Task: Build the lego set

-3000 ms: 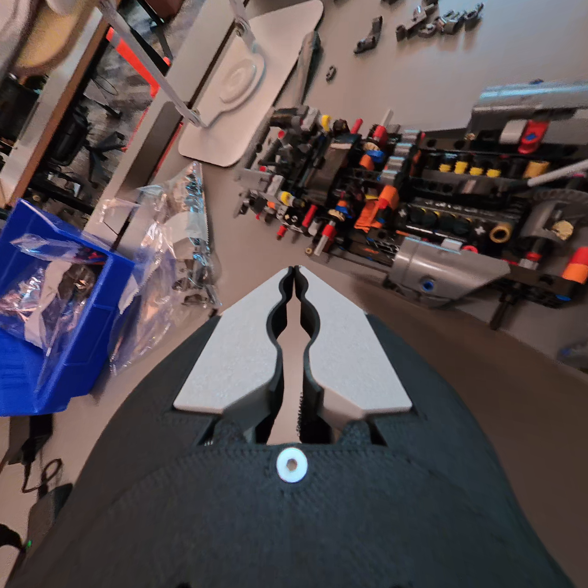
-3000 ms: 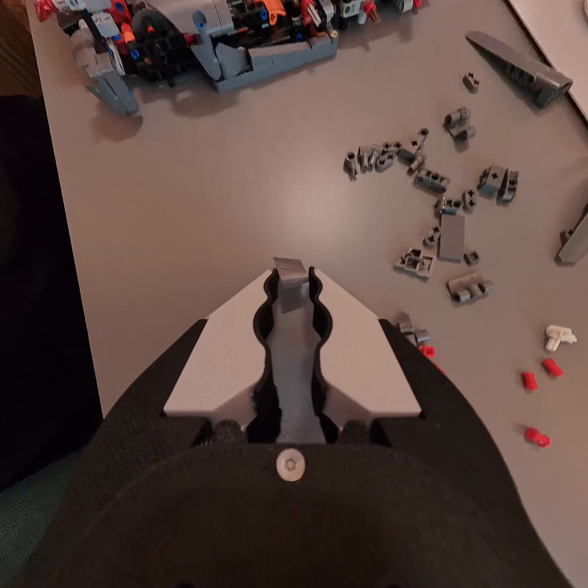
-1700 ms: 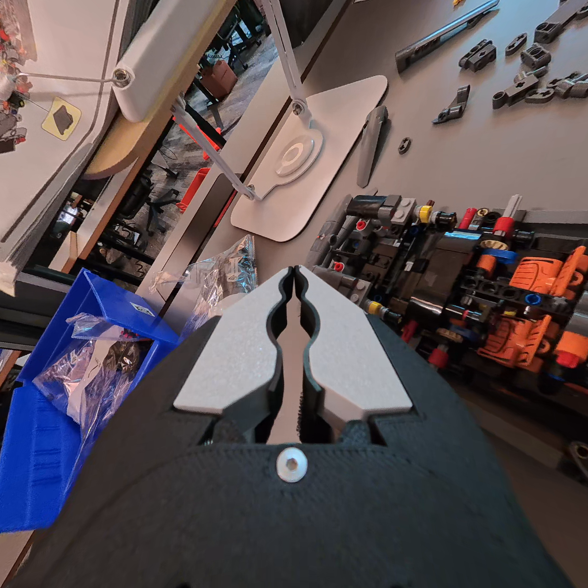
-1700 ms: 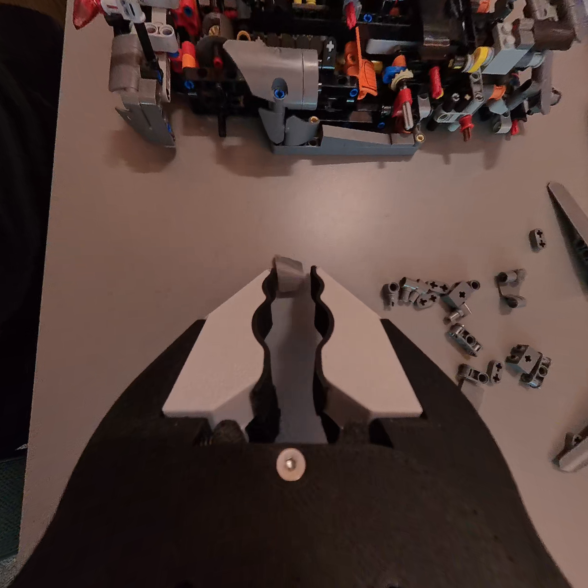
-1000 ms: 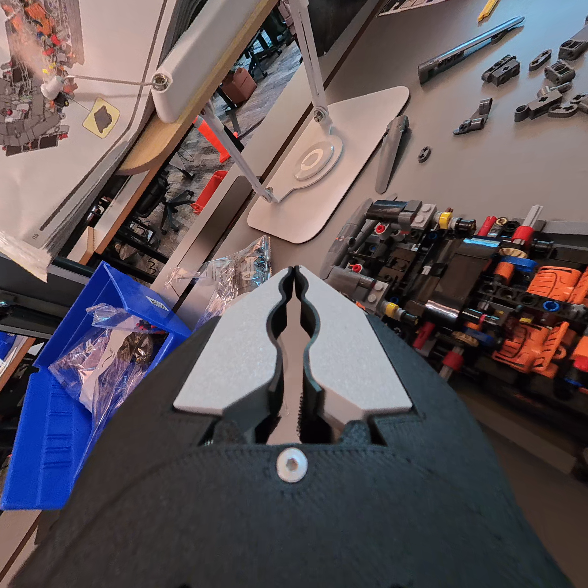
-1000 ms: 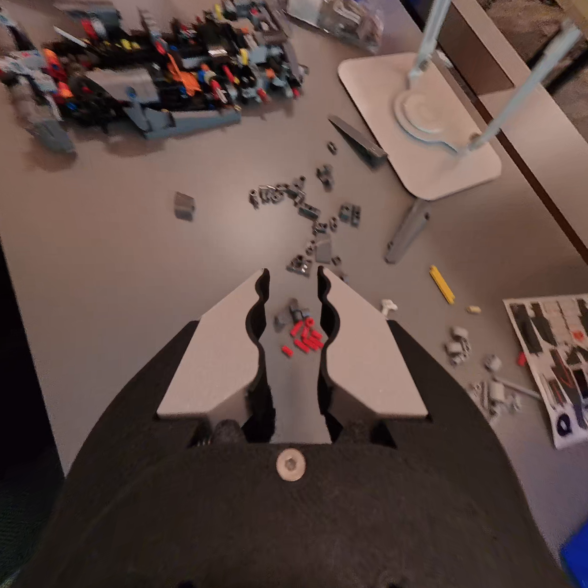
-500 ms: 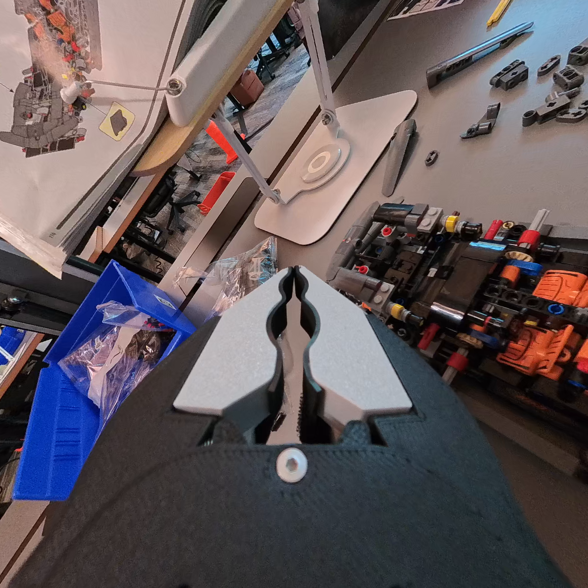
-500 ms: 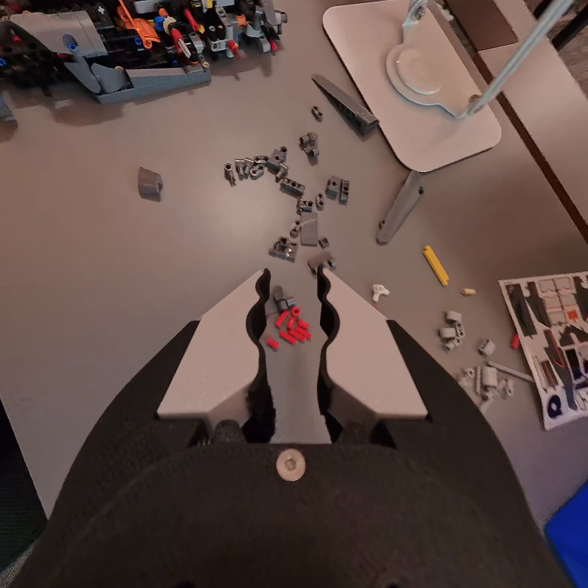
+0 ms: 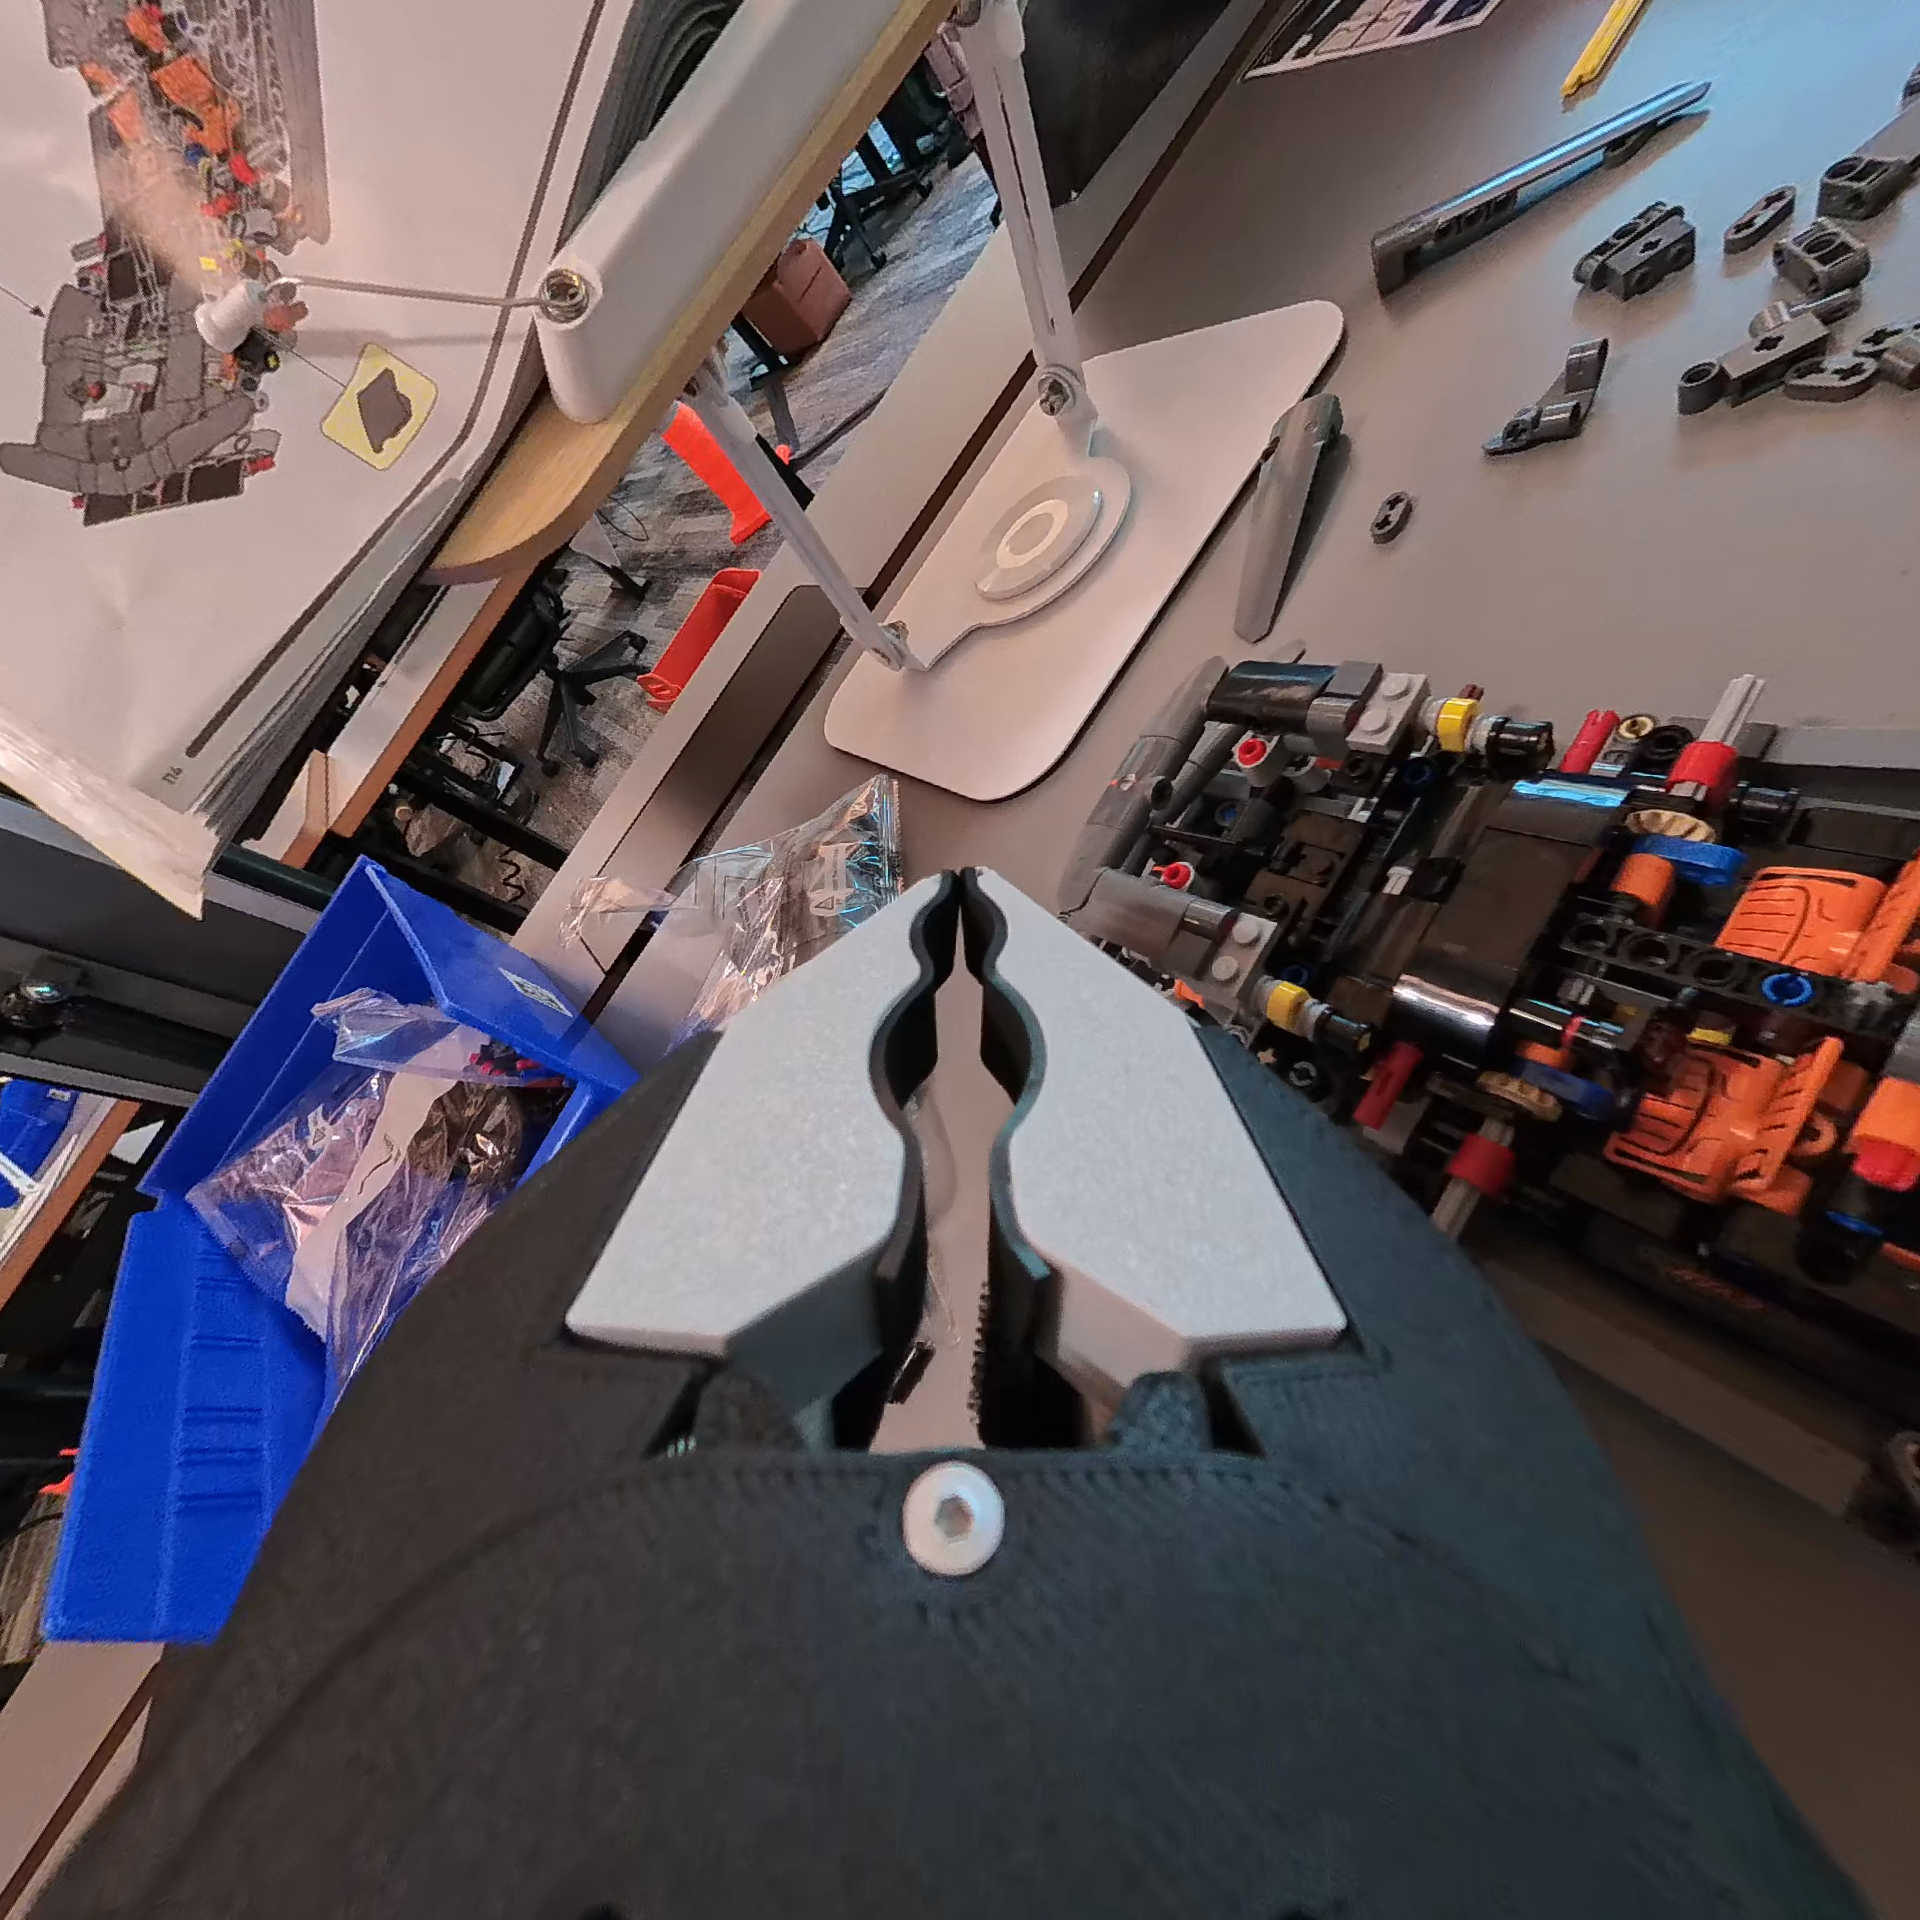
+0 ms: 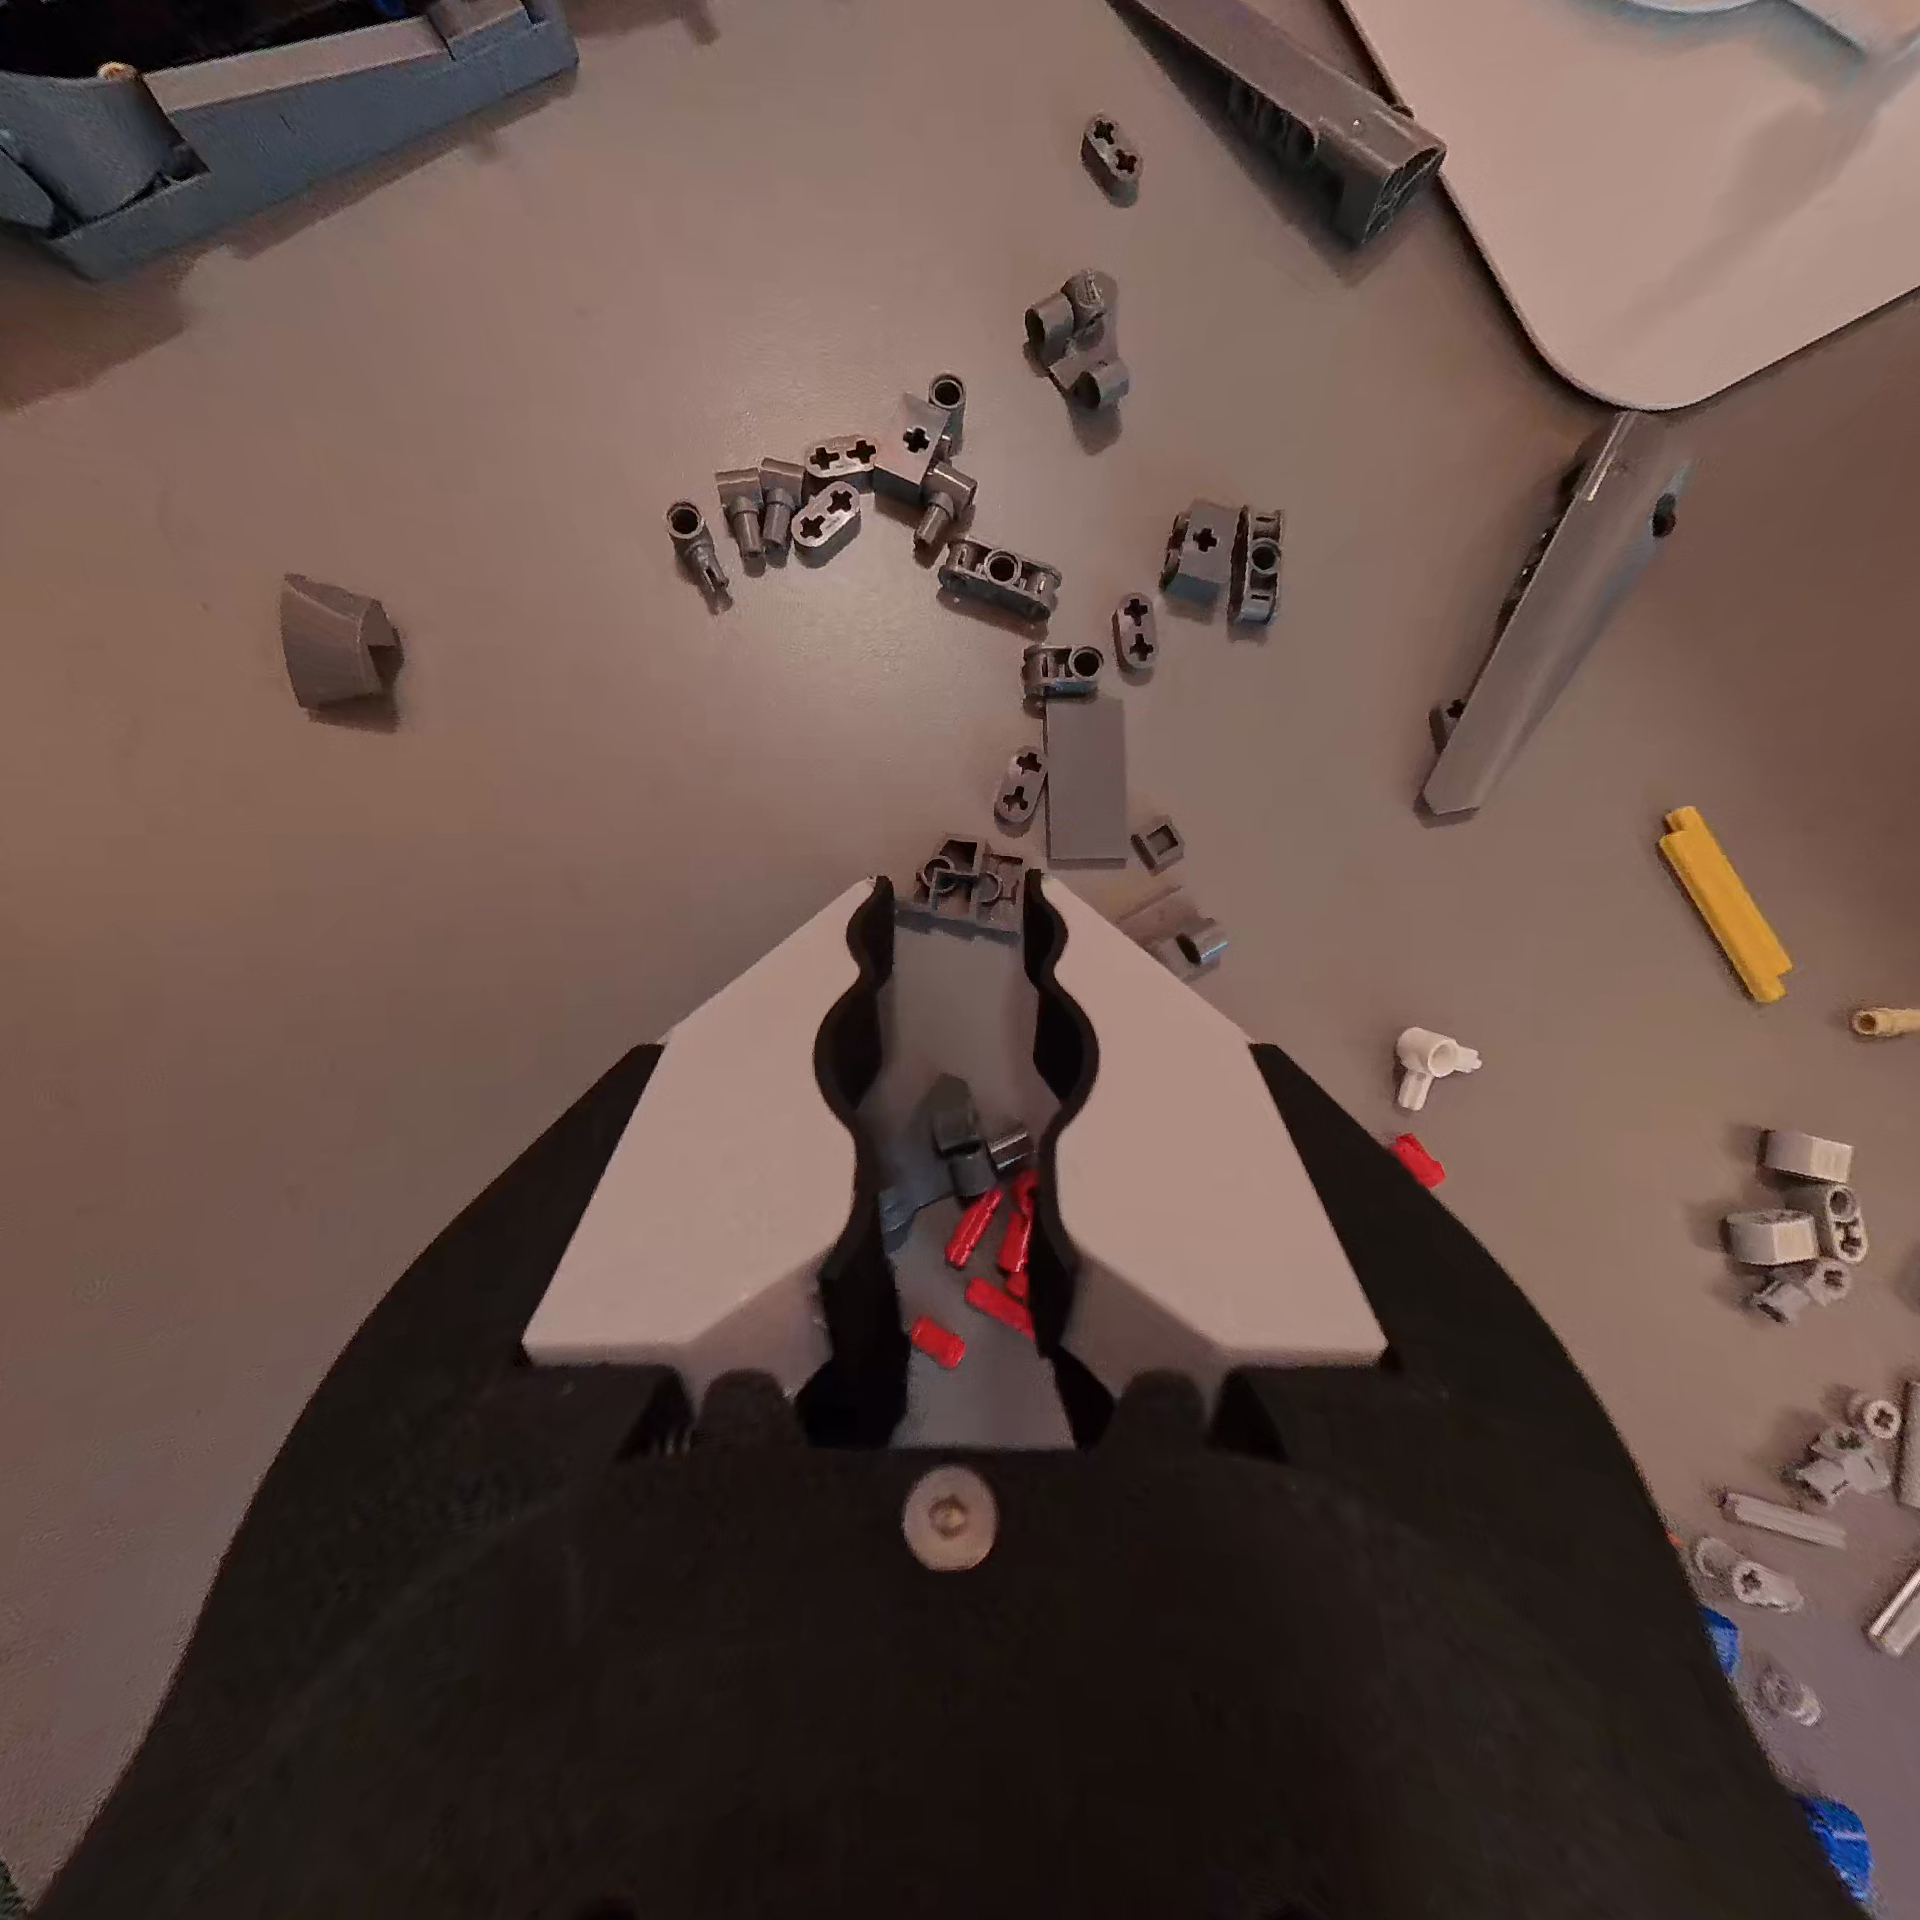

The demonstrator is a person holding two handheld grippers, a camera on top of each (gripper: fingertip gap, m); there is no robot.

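While the left gripper (image 9: 958,878) hangs above the grey table (image 9: 1621,499), its 2 grey fingers (image 9: 800,1122) are pressed together at the tips with nothing between them. It points past a crumpled clear plastic bag (image 9: 790,883) toward a blue plastic bin (image 9: 239,1351) holding more bags. Just to its right lies a large, partly built brick model in black, grey and orange (image 9: 1558,987). Idle and off the surface, this gripper seems simply parked clear of the parts.

The right gripper (image 10: 958,883) looks straight down at the table, fingers spread. A small dark grey studded brick piece (image 10: 961,896) lies framed between the 2 tips. A sliver of space shows beside the left tip, so the piece appears bracketed, not pinched; contact on the right side cannot be told. A flat grey rectangular tile (image 10: 1086,779) lies just beyond it. Farther back between the fingers, a cluster of small red pins (image 10: 982,1236) rests on the table, well below the pads.

Loose parts lie in rough groups by kind, probably so that each can be found quickly:
- dark grey connectors (image 10: 831,499);
- a curved grey shell piece (image 10: 335,642), alone to the left;
- a yellow bar (image 10: 1725,904) and a white elbow connector (image 10: 1429,1062), to the right.

An open illustrated booklet (image 9: 156,364) is propped on a white stand (image 9: 1091,582), presumably for viewing while both hands are occupied.
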